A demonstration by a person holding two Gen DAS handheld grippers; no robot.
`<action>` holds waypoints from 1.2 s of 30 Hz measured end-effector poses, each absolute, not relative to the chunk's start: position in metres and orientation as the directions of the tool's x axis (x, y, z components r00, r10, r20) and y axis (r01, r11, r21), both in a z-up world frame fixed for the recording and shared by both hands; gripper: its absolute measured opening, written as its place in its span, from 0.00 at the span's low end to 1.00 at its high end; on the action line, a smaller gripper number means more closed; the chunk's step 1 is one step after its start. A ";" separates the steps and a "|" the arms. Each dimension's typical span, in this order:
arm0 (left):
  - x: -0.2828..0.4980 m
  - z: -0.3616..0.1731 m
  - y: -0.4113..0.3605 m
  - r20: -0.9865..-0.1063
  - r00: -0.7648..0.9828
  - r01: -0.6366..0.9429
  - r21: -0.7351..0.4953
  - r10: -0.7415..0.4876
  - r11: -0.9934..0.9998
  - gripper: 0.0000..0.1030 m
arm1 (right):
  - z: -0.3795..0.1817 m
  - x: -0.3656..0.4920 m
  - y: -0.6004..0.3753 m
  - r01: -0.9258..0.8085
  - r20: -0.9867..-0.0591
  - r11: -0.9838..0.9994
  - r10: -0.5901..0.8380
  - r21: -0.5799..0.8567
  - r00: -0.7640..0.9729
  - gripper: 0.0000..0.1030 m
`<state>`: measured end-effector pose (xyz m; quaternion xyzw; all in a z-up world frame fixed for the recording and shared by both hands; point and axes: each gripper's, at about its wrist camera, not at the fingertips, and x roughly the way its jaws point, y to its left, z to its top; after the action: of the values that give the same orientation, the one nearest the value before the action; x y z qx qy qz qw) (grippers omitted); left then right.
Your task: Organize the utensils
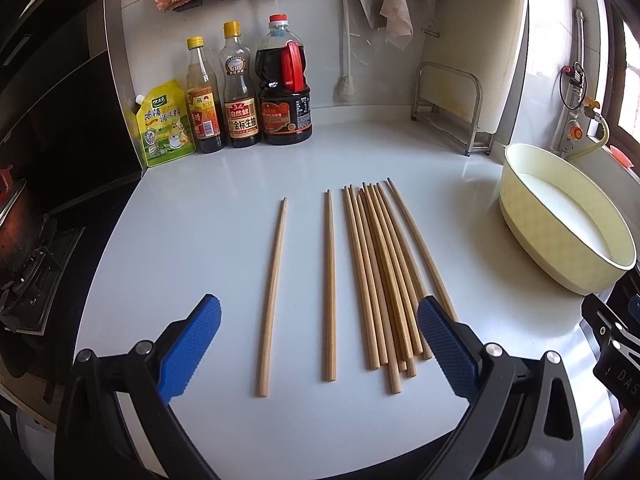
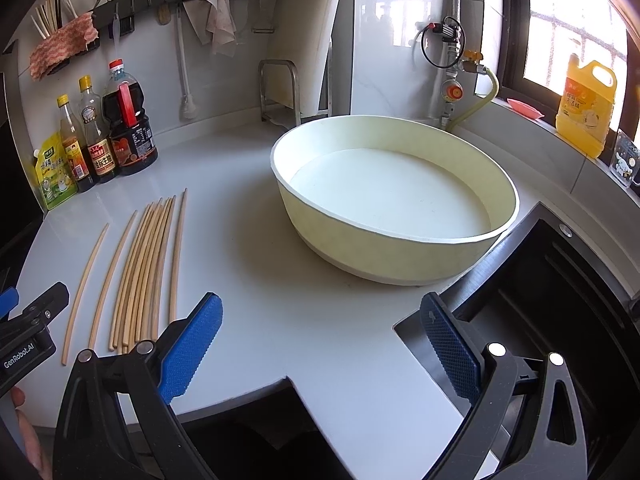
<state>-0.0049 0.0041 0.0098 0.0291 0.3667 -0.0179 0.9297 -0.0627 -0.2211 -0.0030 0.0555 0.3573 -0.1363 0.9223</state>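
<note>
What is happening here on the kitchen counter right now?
A person holds two grippers above a white counter. The left hand-held gripper hangs open over the wooden chopsticks, which lie in a bundle with two singles apart. The right hand-held gripper is open too, facing an empty cream basin. Nothing is grasped yet.

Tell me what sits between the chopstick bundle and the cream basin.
Only bare white counter separates the chopstick bundle from the cream basin; nothing sits there. The right wrist view shows it best.
</note>
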 end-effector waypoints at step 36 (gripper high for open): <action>0.010 -0.002 0.017 -0.716 0.698 0.057 0.039 -0.012 0.998 0.94 | -0.004 -0.042 -0.208 0.161 -0.687 0.983 -0.055 0.091 0.725 0.92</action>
<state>0.0100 0.0171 -0.0023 0.0293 0.3881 -0.0188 0.9209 -0.0417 -0.2082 -0.0038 0.0725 0.3664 -0.0584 0.9258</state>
